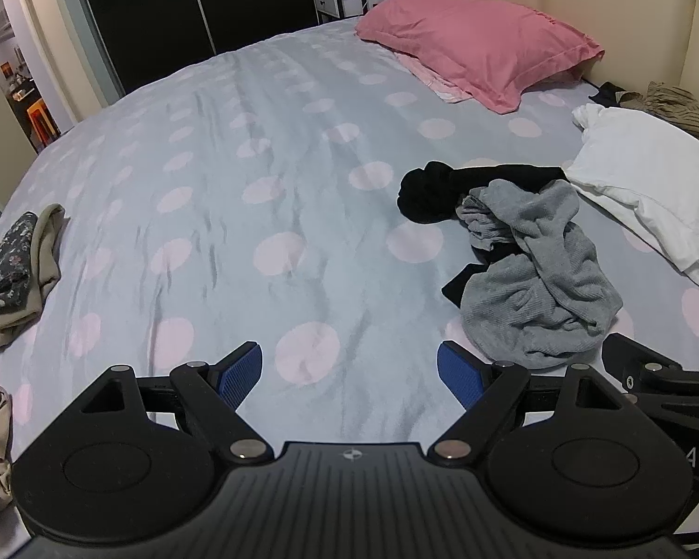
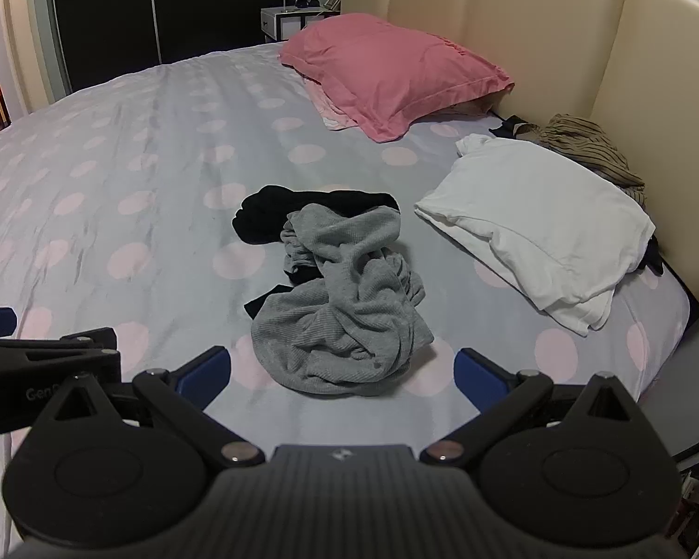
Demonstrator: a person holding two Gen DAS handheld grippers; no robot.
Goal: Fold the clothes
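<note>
Folding status: barely begun on the central pile; a small stack of floral dark and beige garments (image 1: 11,270) lies at the left edge of the pale blue bedsheet with pink dots (image 1: 219,149), seemingly already handled, and a white folded cloth (image 2: 540,223) rests at the right near the cream headboard. Left gripper (image 1: 349,372) and right gripper (image 2: 342,372) both hover with jaws spread wide, grasping nothing. Item pending: crumpled grey ribbed knit garment (image 2: 345,312), twisted, bunched, lying partly over a black garment (image 2: 275,219) mid-bed, just ahead of the right gripper.
</note>
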